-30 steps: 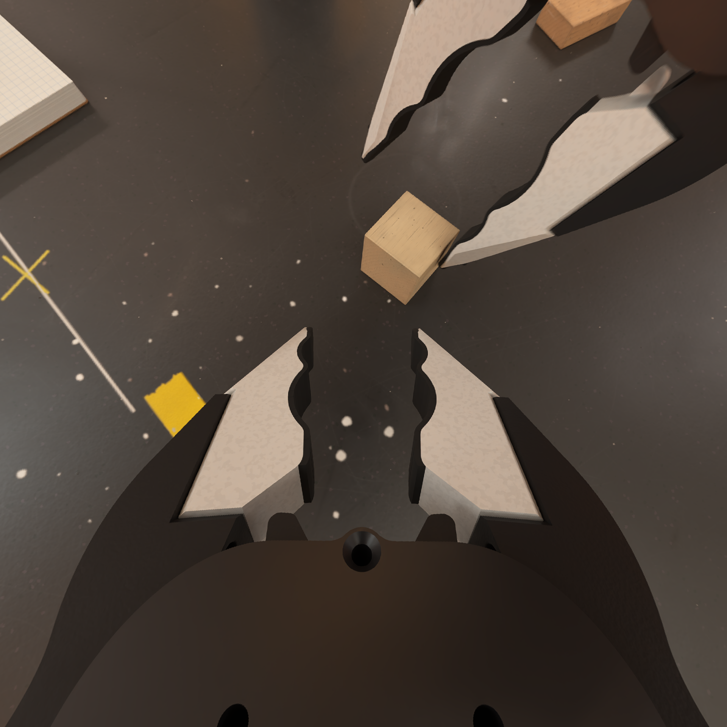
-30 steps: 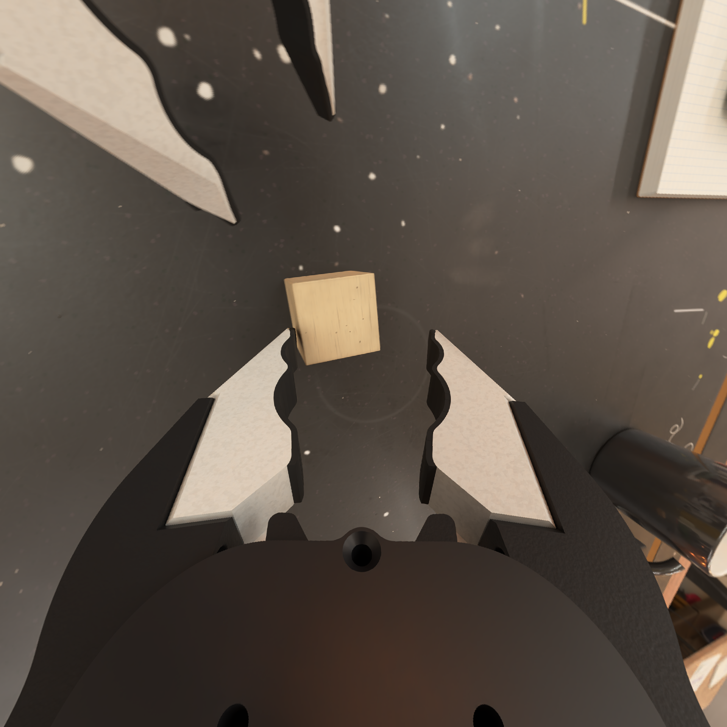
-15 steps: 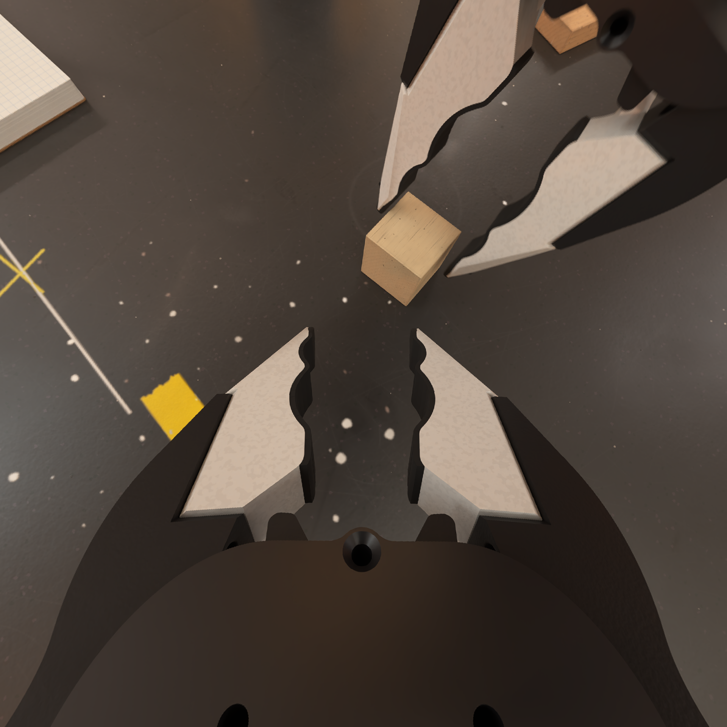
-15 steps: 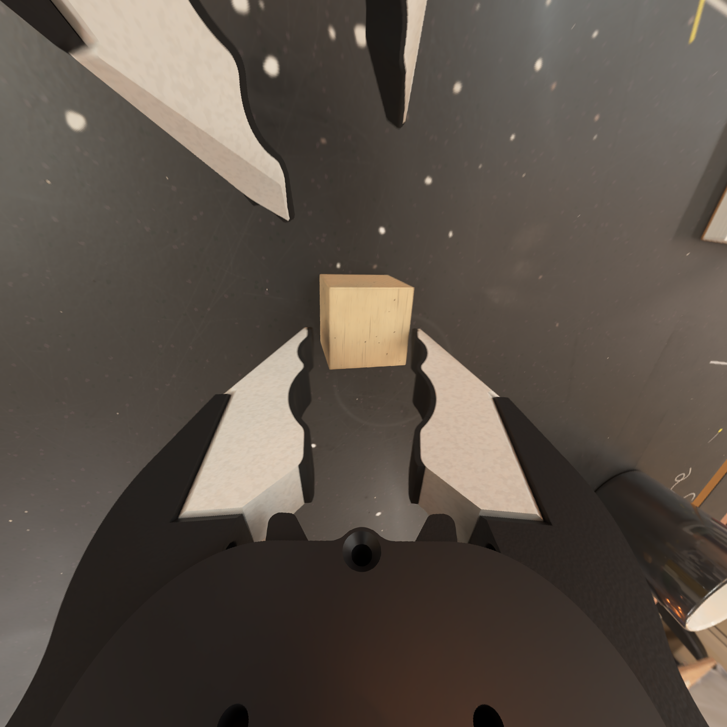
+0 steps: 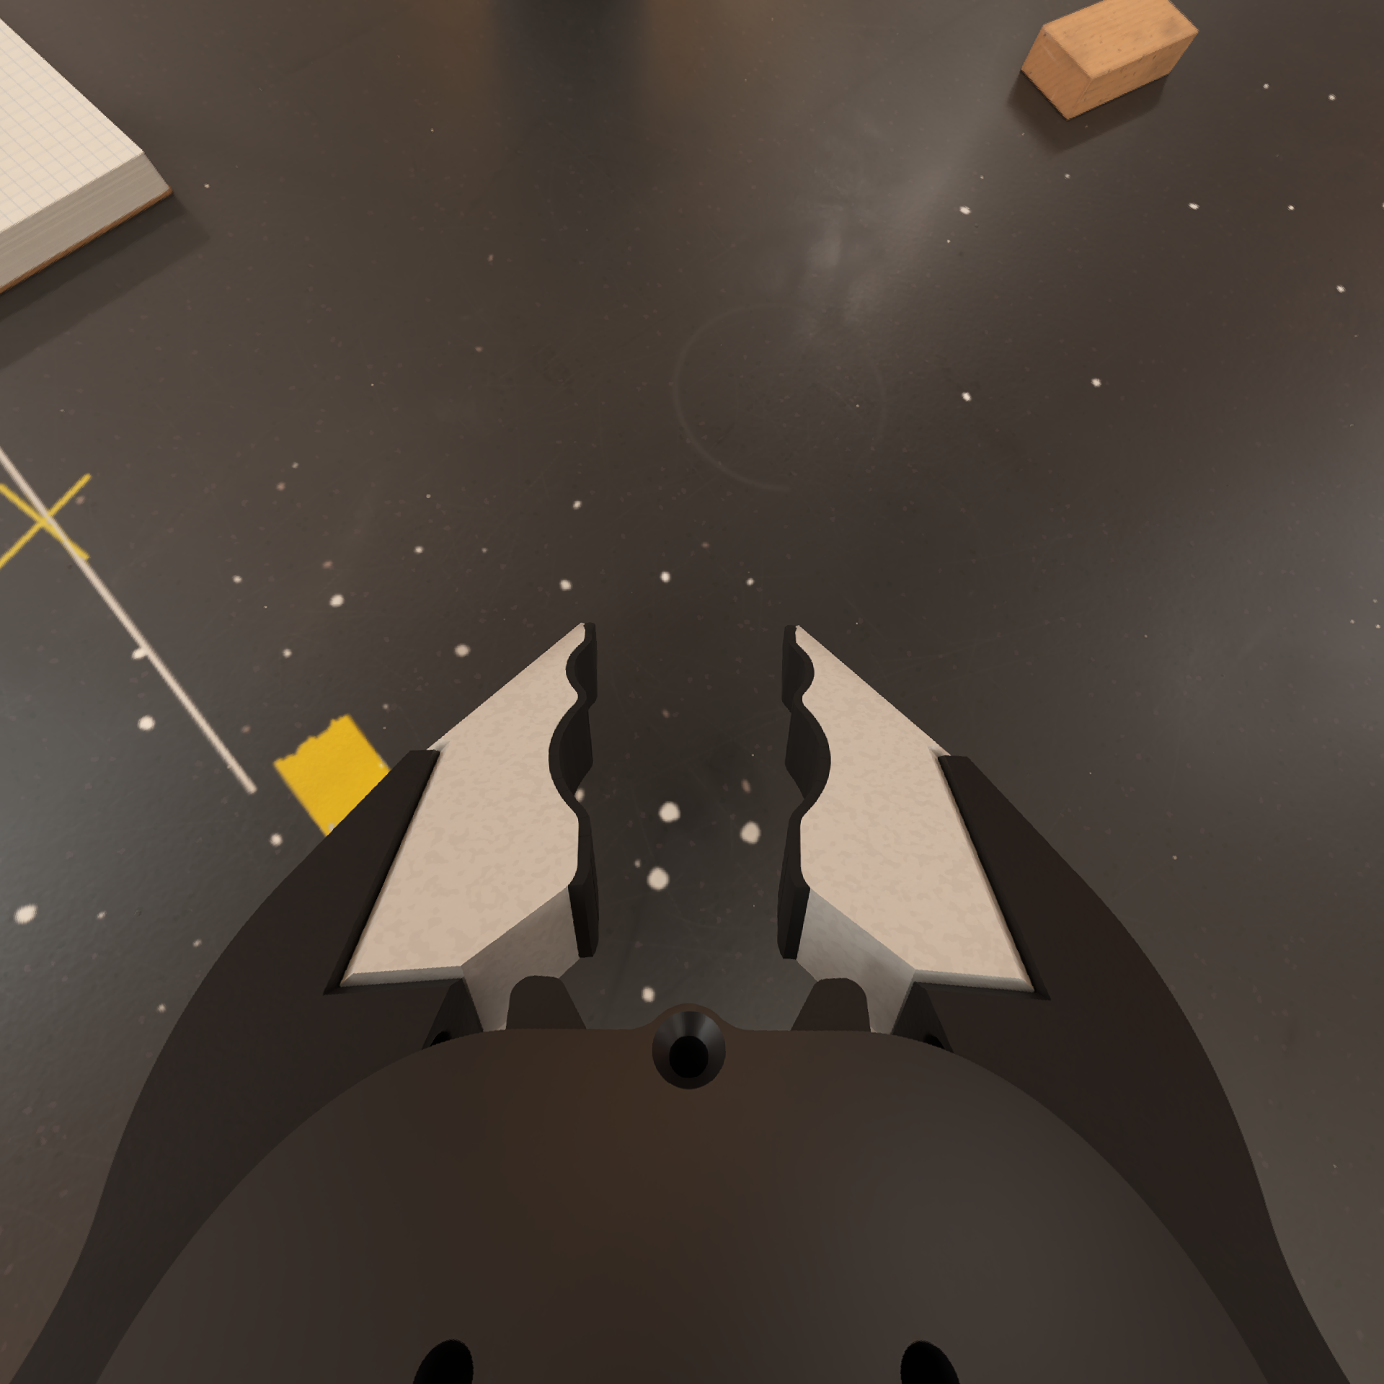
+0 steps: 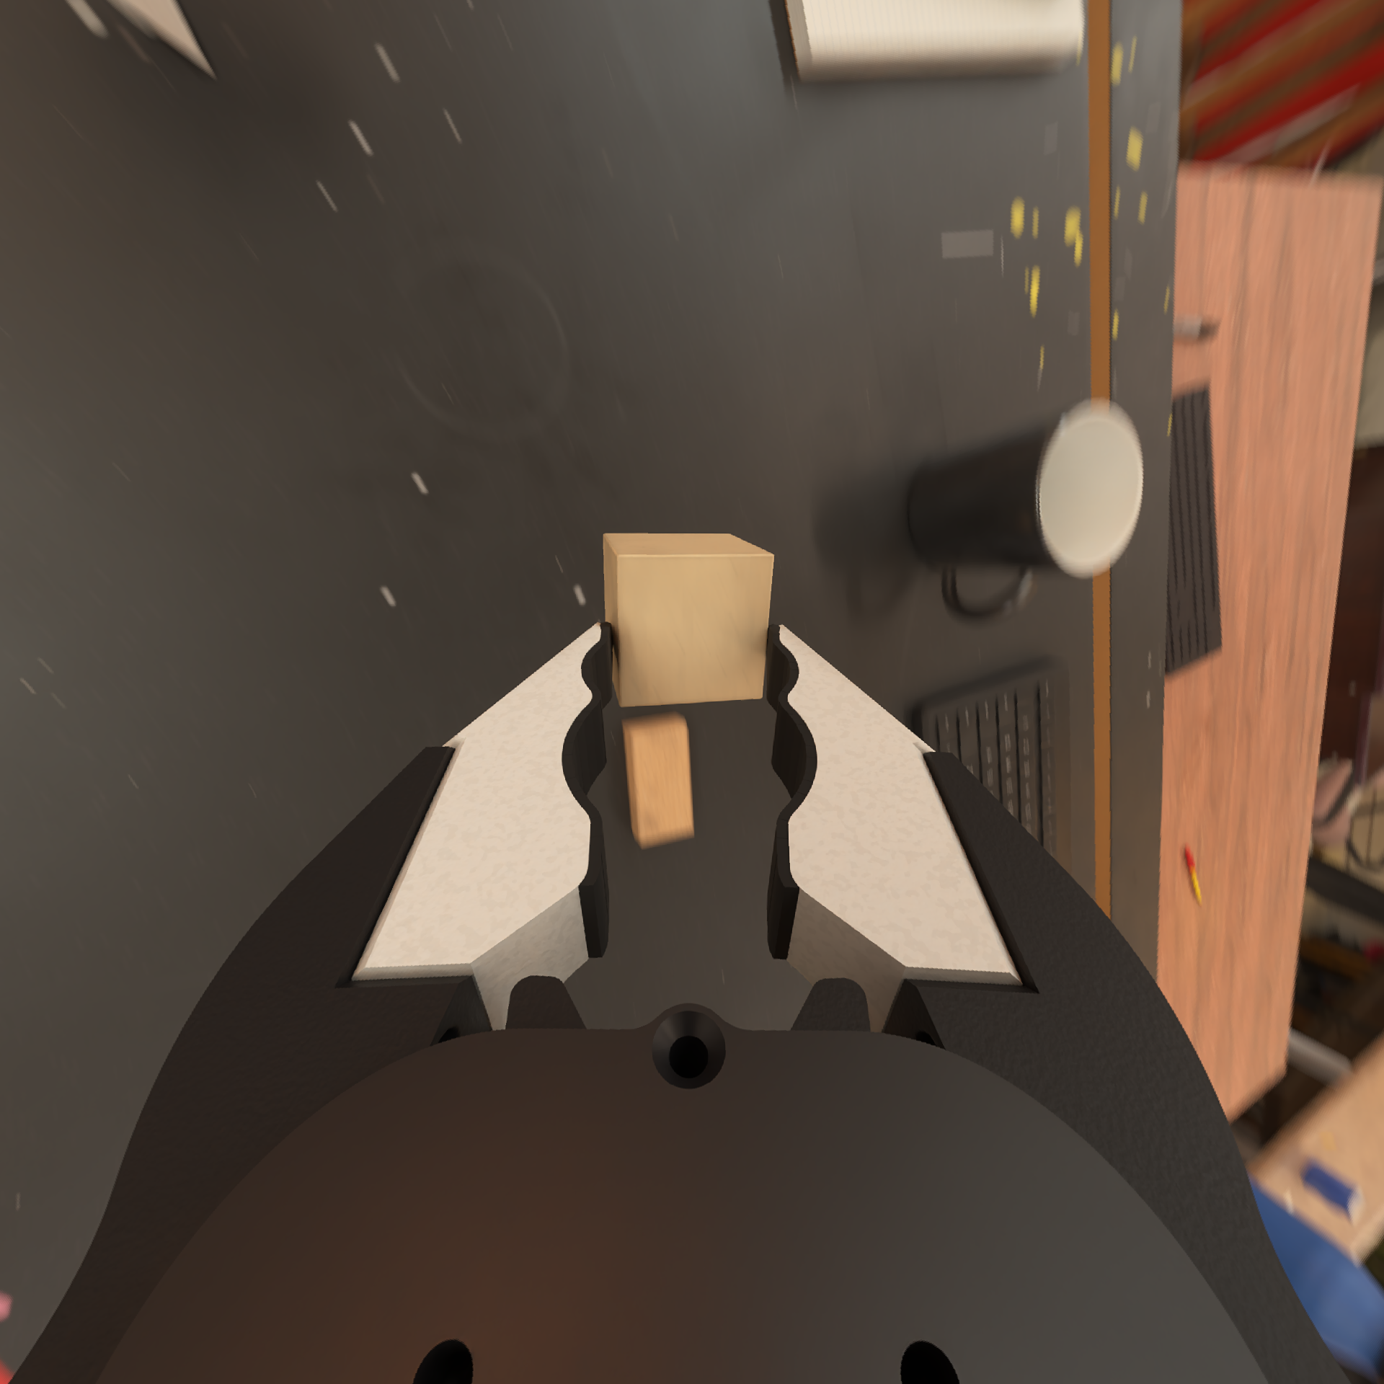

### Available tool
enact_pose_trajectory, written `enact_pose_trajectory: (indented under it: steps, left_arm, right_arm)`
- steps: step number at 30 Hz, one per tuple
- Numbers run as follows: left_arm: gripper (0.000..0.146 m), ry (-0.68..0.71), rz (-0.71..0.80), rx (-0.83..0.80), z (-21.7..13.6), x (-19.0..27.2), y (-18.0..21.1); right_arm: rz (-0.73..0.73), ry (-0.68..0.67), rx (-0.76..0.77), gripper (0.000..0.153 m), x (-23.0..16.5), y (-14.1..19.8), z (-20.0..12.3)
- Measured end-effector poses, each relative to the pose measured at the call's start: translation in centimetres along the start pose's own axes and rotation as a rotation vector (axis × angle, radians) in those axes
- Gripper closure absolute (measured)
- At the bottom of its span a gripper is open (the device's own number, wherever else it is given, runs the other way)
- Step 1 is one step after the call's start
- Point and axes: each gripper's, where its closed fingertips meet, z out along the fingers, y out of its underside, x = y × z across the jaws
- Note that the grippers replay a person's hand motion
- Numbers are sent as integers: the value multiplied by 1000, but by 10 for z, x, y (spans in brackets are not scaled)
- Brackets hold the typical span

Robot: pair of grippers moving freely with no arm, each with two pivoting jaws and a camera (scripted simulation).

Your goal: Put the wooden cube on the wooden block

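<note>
My right gripper (image 6: 689, 636) is shut on the pale wooden cube (image 6: 689, 621), which sits between its fingertips, lifted above the dark table. Below it, between the fingers, the orange-brown wooden block (image 6: 659, 779) lies on the table. In the left wrist view the same block (image 5: 1108, 56) lies at the far upper right. My left gripper (image 5: 689, 636) is open and empty, low over the table. The cube and the right gripper do not show in the left wrist view.
A gridded notepad (image 5: 52, 157) lies at the upper left, also in the right wrist view (image 6: 929, 37). A black mug (image 6: 1026, 498) stands near the table's edge (image 6: 1099, 449), by a keyboard (image 6: 988, 741). Yellow tape (image 5: 329, 771) and chalk lines (image 5: 120, 621) mark the table.
My right gripper closed on the cube and lifted it off the table, swinging over toward the block. It has left the left wrist view. My left gripper has stayed put.
</note>
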Motion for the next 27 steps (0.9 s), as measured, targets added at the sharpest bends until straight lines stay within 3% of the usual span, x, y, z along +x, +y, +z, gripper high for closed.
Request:
enact_pose_trajectory:
  steps: [5, 10, 16, 22, 25, 27]
  left_arm:
    - [95, 5, 1, -3, 1, 0, 0]
    - [93, 10, 3, -3, 2, 0, 0]
    - [91, 16, 6, -5, 3, 0, 0]
    - [90, 16, 10, -5, 3, 0, 0]
    - [90, 16, 12, -7, 3, 0, 0]
    - [90, 15, 13, -8, 3, 0, 0]
  right_arm:
    - [35, -68, -241, 111, 21, 98, 13]
    - [16, -192, -353, 111, 9, 144, 55]
    - [-35, -247, -400, 111, -4, 158, 88]
    - [-27, -244, -398, 111, -4, 158, 93]
    - [-17, -224, -411, 83, -2, 158, 89]
    - [-6, -184, -408, 81, 2, 151, 75]
